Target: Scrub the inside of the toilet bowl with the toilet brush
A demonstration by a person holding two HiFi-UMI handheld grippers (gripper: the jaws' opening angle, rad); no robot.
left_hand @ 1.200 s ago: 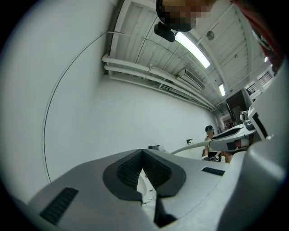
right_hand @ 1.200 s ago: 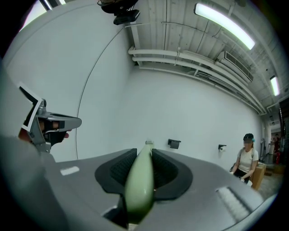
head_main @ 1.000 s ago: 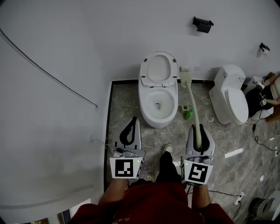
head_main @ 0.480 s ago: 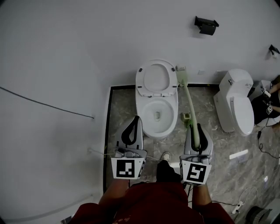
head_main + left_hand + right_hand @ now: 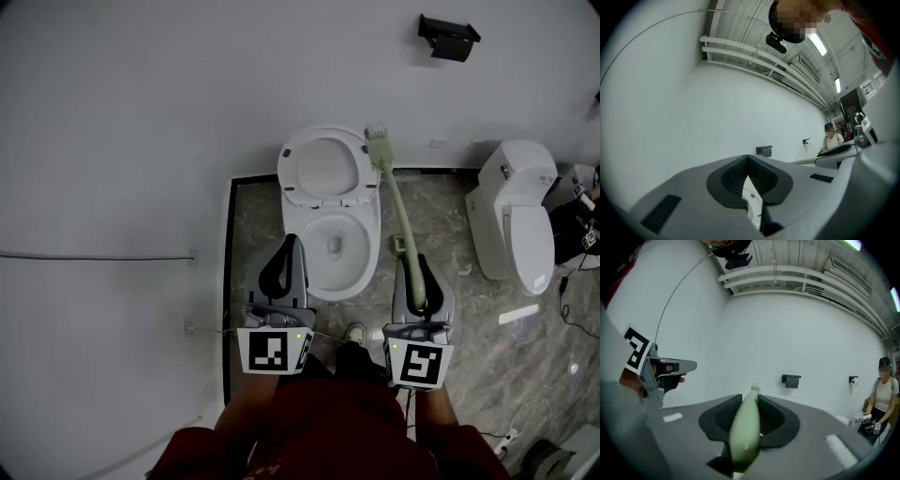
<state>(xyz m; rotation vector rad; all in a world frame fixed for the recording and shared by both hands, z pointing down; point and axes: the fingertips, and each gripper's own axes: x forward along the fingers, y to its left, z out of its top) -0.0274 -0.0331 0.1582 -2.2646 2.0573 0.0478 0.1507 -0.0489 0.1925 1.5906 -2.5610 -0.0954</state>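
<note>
A white toilet (image 5: 330, 248) with its lid up stands against the wall ahead, its bowl open. My right gripper (image 5: 415, 272) is shut on the pale green handle of the toilet brush (image 5: 397, 216), whose white head (image 5: 377, 135) points up beside the raised lid, to the bowl's right. In the right gripper view the green handle (image 5: 746, 430) runs out between the jaws to the brush head (image 5: 755, 389). My left gripper (image 5: 284, 258) hangs over the bowl's left rim, its tips together with nothing between them (image 5: 747, 159).
A green brush holder (image 5: 397, 247) sits on the marble floor right of the toilet. A second white toilet (image 5: 520, 220) stands further right, with a person (image 5: 884, 397) beside it. A black paper holder (image 5: 448, 35) is on the wall. Cables lie on the floor at right.
The person has stepped closer, so the toilet sits nearer both grippers. The brush head has swung left and up, now beside the raised lid. The left gripper now overlaps the bowl's rim.
</note>
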